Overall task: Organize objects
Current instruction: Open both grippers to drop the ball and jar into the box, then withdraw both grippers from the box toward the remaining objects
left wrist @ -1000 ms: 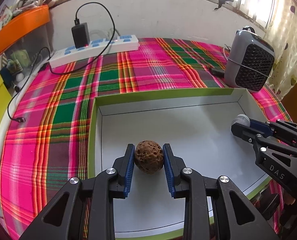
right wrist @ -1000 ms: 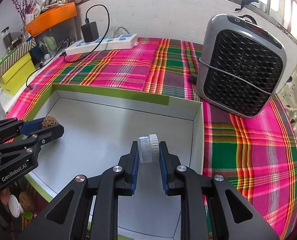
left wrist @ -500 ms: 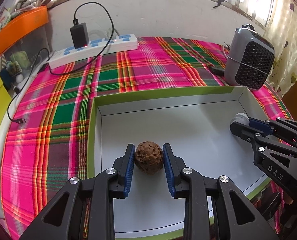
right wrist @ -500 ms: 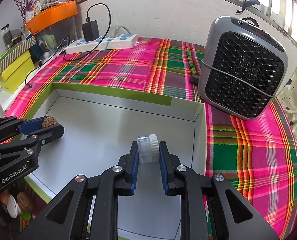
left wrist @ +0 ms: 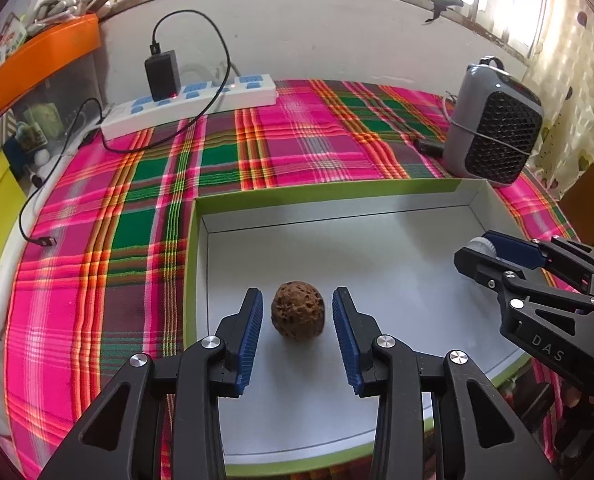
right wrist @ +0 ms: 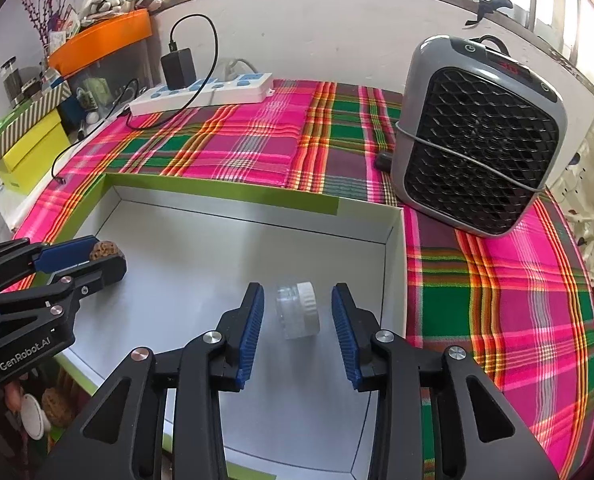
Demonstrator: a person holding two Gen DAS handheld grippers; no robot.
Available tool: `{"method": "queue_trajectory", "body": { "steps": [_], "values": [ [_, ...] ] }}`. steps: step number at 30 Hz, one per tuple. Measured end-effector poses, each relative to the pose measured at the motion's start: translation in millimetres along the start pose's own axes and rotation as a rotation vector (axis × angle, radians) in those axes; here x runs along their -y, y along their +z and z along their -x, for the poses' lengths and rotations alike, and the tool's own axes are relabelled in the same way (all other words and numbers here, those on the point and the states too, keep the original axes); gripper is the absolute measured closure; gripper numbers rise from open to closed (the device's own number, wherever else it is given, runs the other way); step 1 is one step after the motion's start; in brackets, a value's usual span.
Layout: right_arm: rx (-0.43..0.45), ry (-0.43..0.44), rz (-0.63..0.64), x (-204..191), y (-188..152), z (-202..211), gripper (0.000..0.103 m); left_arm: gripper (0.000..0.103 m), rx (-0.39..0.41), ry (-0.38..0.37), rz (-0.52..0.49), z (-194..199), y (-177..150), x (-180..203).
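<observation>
Both tools have just let go and are spreading apart: the left tool (left wrist: 297, 334) frees the brown ball (left wrist: 297, 309) and the right tool (right wrist: 297, 334) frees the little jar (right wrist: 298, 309), so both now sit loose in the box (left wrist: 337, 216).

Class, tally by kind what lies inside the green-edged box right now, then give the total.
Brown walnuts: 1
Clear jars with a white lid: 1
Total in the box: 2

left hand-held gripper (left wrist: 297, 336): black frame | blue ribbed pads | silver screws | right hand-held gripper (right wrist: 297, 332): same
</observation>
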State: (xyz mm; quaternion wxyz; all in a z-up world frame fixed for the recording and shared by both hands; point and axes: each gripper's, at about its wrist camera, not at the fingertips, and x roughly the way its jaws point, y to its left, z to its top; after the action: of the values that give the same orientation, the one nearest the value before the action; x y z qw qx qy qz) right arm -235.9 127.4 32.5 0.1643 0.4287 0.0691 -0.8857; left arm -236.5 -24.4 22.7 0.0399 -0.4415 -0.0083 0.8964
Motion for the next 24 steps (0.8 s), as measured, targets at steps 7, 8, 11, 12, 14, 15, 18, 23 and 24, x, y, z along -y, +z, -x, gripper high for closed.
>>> {"method": "queue_trajectory", "body": {
  "steps": [7,8,11,12,14,15,18,23,24],
  "values": [
    [0.029,0.001,-0.009,-1.3,-1.2,15.0,0.063,0.068,0.031,-0.022,-0.001,18.4,-2.8,-0.6],
    [0.033,0.000,-0.009,-1.4,-1.7,18.4,0.062,0.068,0.037,-0.024,0.000,21.4,-3.2,-1.1],
    [0.047,0.002,-0.011,-2.7,-3.7,26.1,0.061,0.068,0.052,-0.022,0.004,30.2,-5.7,-2.3],
    [0.050,0.003,-0.013,-3.1,-4.5,28.7,0.061,0.068,0.056,-0.020,0.004,33.2,-6.9,-2.5],
    [0.057,0.007,-0.014,-3.7,-7.3,34.0,0.061,0.068,0.064,-0.020,0.004,38.6,-9.5,-2.4],
    [0.061,0.007,-0.014,-4.3,-9.2,36.7,0.061,0.068,0.066,-0.020,0.003,41.4,-11.2,-2.3],
    [0.068,0.007,-0.012,-5.8,-13.9,44.0,0.061,0.068,0.079,-0.013,0.003,49.9,-16.5,-2.9],
    [0.085,0.014,-0.014,-5.5,-25.9,59.0,0.061,0.068,0.098,-0.006,0.011,64.8,-28.8,-5.6],
    [0.085,0.014,-0.013,-5.7,-27.9,60.9,0.061,0.068,0.100,0.000,0.006,67.4,-31.8,-5.6]
  ]
}}
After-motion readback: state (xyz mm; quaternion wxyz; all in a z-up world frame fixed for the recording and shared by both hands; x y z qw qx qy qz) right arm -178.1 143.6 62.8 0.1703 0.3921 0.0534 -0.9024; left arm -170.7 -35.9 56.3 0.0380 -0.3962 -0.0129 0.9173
